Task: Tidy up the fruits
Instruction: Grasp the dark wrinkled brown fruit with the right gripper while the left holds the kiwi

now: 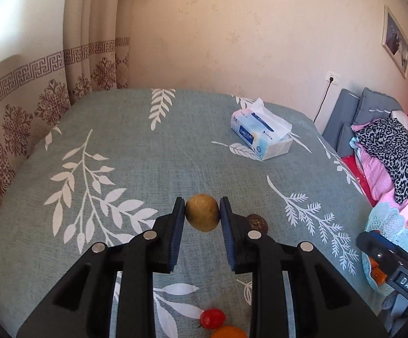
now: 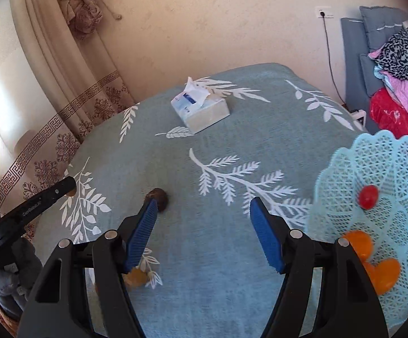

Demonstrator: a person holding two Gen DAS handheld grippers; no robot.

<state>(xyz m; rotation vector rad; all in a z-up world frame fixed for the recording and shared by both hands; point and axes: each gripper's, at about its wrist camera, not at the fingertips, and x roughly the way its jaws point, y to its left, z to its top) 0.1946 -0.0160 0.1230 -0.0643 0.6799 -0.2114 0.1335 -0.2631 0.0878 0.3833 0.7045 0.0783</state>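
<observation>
You are working with two grippers over a table covered by a grey-green cloth (image 1: 136, 152) printed with white leaves. One tissue pack (image 1: 261, 132) is sitting toward the far side of it.

Counting the fruit: one yellow-brown fruit (image 1: 202, 212) is sitting between the pads of your left gripper (image 1: 202, 214), which is clamping it from both sides, clear of the cloth. One dark brown wrinkled fruit (image 2: 158, 198) is lying on the cloth just beyond the left fingertip of your right gripper (image 2: 204, 208); in the left wrist view it is peeking out behind the left gripper's right finger. One small red fruit (image 1: 212, 318) and one orange fruit (image 1: 227, 332) are lying touching each other at the bottom of the left wrist view, below the held fruit. In the right wrist view another yellowish fruit (image 2: 136, 277) is showing under the right gripper's left finger (mostly hidden, so you cannot tell what kind it is).

One pale blue lattice basket (image 2: 344, 169) is standing at the right edge of the table. It is holding one red fruit (image 2: 368, 196) and two orange fruits (image 2: 357, 243), the pair touching.

Your right gripper is standing wide apart with nothing between its pads, just left of the basket.
</observation>
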